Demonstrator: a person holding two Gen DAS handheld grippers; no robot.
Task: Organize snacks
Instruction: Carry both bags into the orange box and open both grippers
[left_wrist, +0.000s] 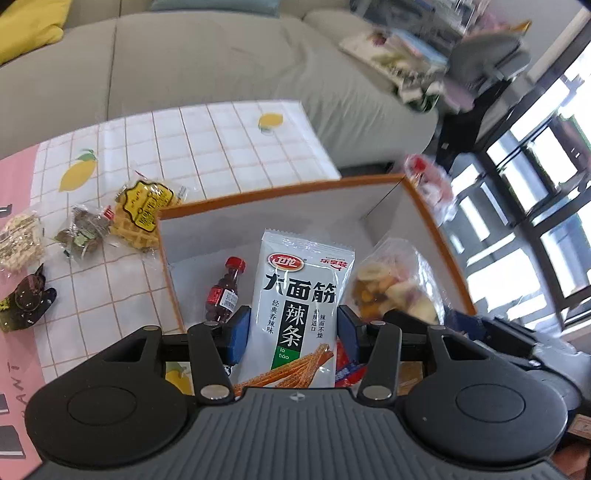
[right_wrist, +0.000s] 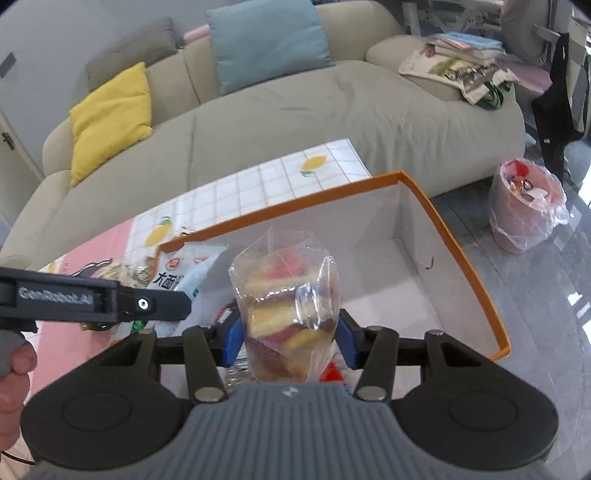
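We see our left gripper closed on a tall white-and-silver spicy-strip snack packet printed with black Chinese characters; its blue pads press the packet's two long edges low down, so most of the packet stands upright above the fingers, over the open white cardboard box with an orange rim. Inside that box, just left of the packet, lies a small red-capped bottle of dark red sweets, and to the packet's right sits a clear plastic bag of mixed dried fruit pieces. Our right gripper is closed on that same kind of clear bag, seen from the right wrist: the blue pads squeeze the bag's lower half from both sides, and its sealed top rises above the fingers, over the box floor. From this view the left gripper's black body crosses in from the left edge with the white packet beyond it. Out on the white lemon-print checked tablecloth, left of the box, we see a wrapped yellow waffle touching the box's near corner, a wrapped brown nut cluster beside it, a pale wrapped crisp bar and a dark glossy wrapped snack near the left edge.
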